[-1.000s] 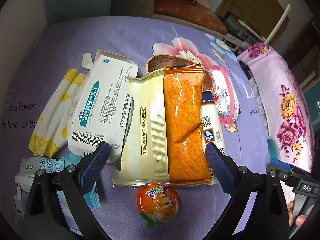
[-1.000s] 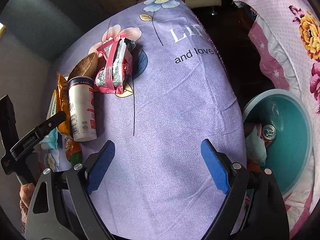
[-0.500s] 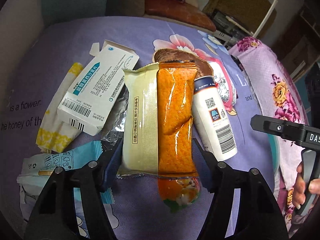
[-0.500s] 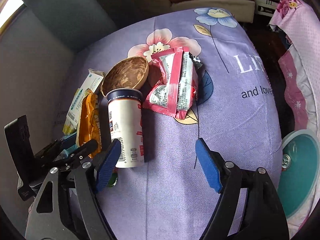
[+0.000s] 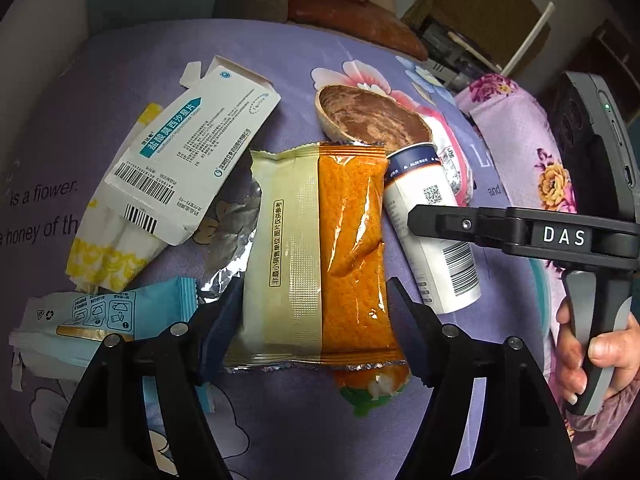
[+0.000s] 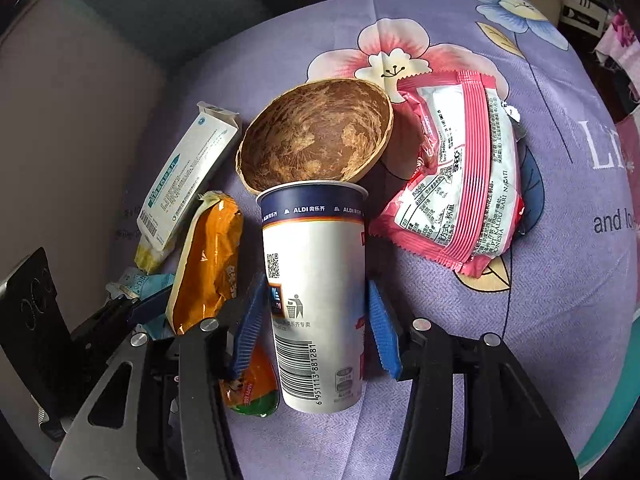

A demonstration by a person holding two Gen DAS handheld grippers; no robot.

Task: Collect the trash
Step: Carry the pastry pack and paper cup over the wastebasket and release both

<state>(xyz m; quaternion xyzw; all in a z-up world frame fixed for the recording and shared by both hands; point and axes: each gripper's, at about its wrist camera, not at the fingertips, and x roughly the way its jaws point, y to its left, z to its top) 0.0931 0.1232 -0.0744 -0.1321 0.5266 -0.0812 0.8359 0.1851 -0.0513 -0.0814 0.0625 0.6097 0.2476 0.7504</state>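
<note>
An orange and cream snack packet [image 5: 320, 256] lies on the purple cloth, and my left gripper [image 5: 316, 320] is shut on its near end, one finger on each side. A white ALDI paper cup [image 6: 316, 292] lies on its side to the right of the packet; it also shows in the left wrist view [image 5: 432, 236]. My right gripper [image 6: 316, 324] is shut on the cup, blue pads [image 6: 382, 332] pressed to both sides. In the right wrist view the packet [image 6: 208, 260] stands to the left of the cup.
A coconut shell bowl [image 6: 316, 136], a pink wrapper [image 6: 460, 184], a white medicine box [image 5: 188, 164], a yellow-white tissue pack [image 5: 112, 248], a blue wipe packet [image 5: 100, 320] and a small orange jelly cup [image 5: 372, 384] lie around. A teal bin rim [image 6: 624, 420] is at the right edge.
My left gripper has closed further onto the snack packet. My right gripper has moved left and forward to the paper cup and shut on it.
</note>
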